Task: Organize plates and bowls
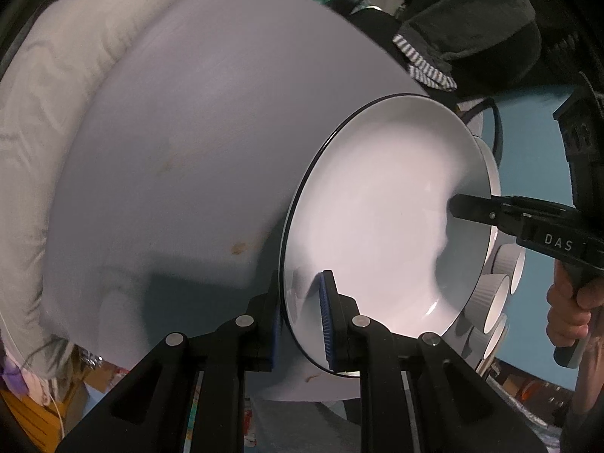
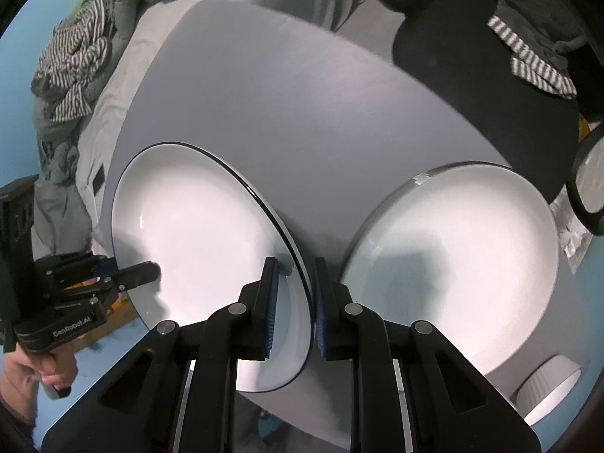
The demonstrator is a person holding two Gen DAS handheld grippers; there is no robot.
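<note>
You have the black-rimmed plate (image 2: pixel 196 234) pinched at opposite edges: left tongs (image 1: pixel 302 321) clenched on its near rim, right tongs (image 2: pixel 296 313) straddling the other side, seemingly gripping. It hangs tilted above the bench (image 2: pixel 302 113), beside the second plate (image 2: pixel 453 264). Next, I'd judge, carry it over and stack it level, releasing both together.

White plate w/ thin dark rim (image 2: pixel 196 234) is held tilted above grey tabletop, pinched at two opposite rim edges. 2nd white plate w/ grey rim (image 2: pixel 453 264) is seen flat on table, just beside. Ribbed white bowls (image 1: pixel 490 298) are seen behind, partly hidden.
</note>
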